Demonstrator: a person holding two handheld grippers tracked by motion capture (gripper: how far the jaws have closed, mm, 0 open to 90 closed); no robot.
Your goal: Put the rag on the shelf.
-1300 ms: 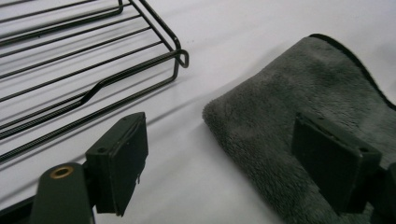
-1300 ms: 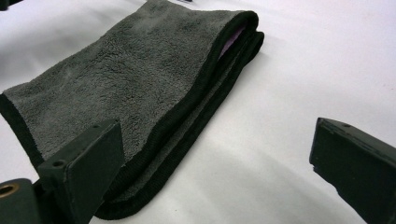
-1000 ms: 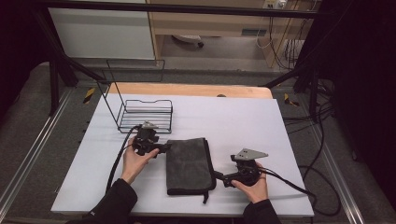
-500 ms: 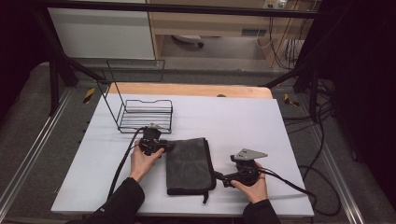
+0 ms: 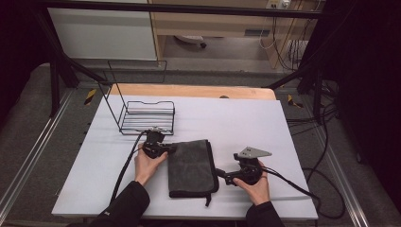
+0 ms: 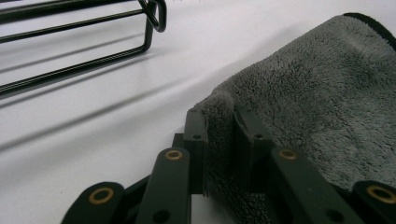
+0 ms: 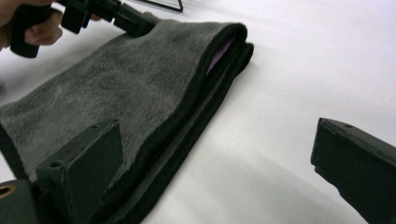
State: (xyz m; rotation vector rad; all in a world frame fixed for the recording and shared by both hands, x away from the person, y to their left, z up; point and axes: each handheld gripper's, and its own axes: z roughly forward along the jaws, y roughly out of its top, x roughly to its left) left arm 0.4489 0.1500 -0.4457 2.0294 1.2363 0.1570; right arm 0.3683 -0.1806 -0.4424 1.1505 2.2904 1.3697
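A folded grey towel [image 5: 191,166] lies on the white table [image 5: 246,118], near the person's edge and between the two hands; it is folded into a long, thick stack, and in the right gripper view a pale inner layer shows between its dark borders. The left gripper [image 6: 222,140] is clamped on the far left corner of the towel; in the left gripper view the two jaws stand close together with a ridge of pile pinched between them, so the corner is probably held in order to lift it or to pull it over. The left hand [image 5: 149,165] keeps the tool low, almost flat on the table, which suits a grip on the top layers only; how many layers are caught cannot be told. The right gripper [image 7: 219,154] has its jaws spread wide; one jaw lies at the long edge of the towel and the other stands apart over the bare table, so it grips nothing; it seems to wait beside the near right side, perhaps to take that edge. A black wire basket [image 5: 146,117] stands just behind the left hand, apart from the towel.
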